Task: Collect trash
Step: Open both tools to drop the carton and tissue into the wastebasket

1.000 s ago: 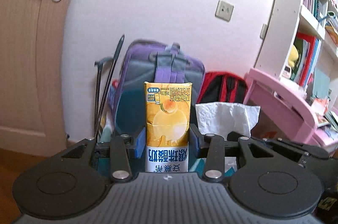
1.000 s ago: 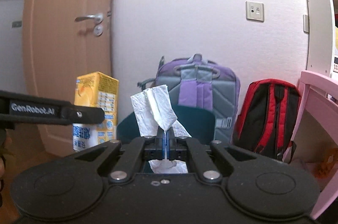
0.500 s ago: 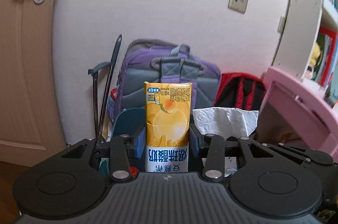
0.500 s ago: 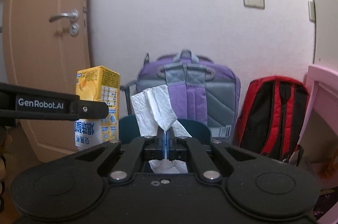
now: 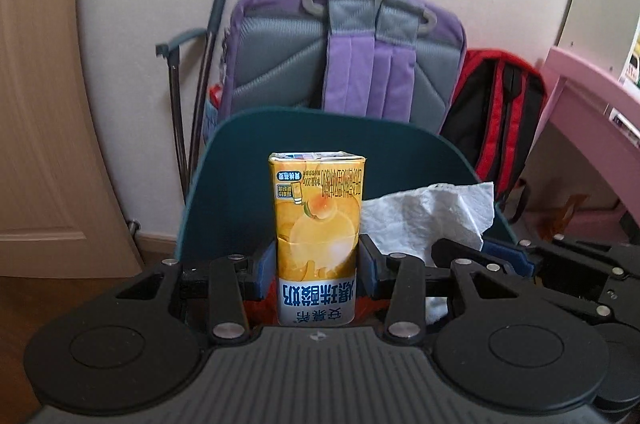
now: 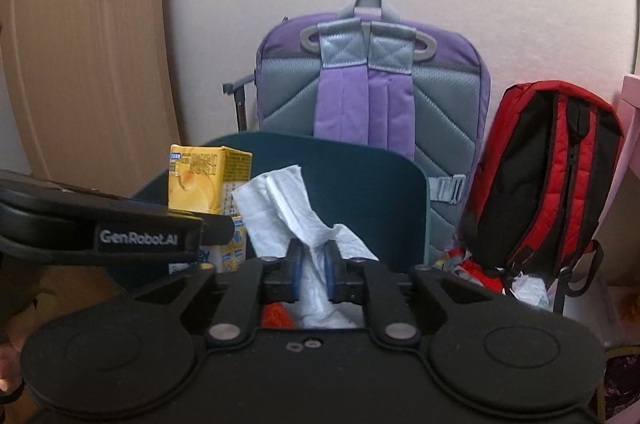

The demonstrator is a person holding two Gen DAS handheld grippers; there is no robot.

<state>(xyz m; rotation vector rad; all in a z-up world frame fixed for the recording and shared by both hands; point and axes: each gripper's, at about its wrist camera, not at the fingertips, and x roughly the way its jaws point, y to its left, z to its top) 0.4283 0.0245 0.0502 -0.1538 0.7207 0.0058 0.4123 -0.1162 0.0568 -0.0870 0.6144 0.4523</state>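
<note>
Two grippers hung side by side above a dark teal bin (image 5: 240,160). On the left gripper (image 5: 318,266) the fingers were clamped on an upside-down yellow drink carton (image 5: 318,224). On the right gripper (image 6: 311,270) the fingers stood slightly apart, the white crumpled tissue (image 6: 288,204) between them; whether they pinched it could not be told

- The wooden floor (image 5: 60,288) shows brown at the lower left, below the door.
- A purple-and-grey backpack (image 6: 372,96) stands on it, leaning against the wall.
- A red-and-black backpack (image 6: 548,176) stands just beside it, to the right.
- A dark teal bin (image 5: 248,152) stands in front of both backpacks.
</note>
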